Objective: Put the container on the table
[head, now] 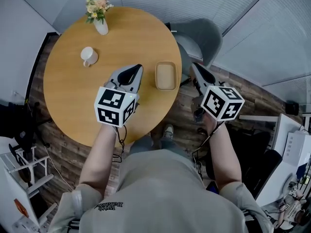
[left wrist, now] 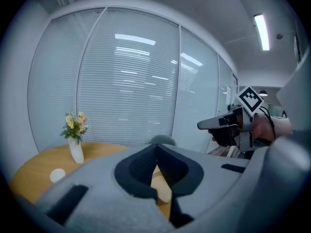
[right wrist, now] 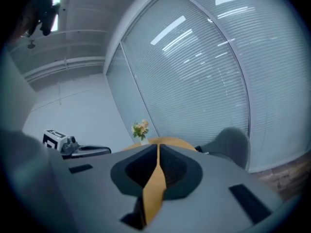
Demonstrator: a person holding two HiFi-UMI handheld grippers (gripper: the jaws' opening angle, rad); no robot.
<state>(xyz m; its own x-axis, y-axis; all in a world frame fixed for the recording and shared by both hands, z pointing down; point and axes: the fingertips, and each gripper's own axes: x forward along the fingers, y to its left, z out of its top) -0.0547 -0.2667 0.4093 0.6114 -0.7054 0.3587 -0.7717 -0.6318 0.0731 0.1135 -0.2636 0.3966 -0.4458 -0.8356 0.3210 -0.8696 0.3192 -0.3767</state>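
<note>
Tan container (left wrist: 164,187) apparently mostly behind left tongs (left wrist: 156,153)

round wooden worktop (head: 68,96) before you: white vase of flowers (head: 101,26) at its far edge, white cup (head: 89,56) nearby, tan container (head: 166,75) near the right rim.

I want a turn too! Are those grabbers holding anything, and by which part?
Nothing is held. The left gripper and right gripper both have their jaws shut and empty; the container sits by itself on the table.
</note>
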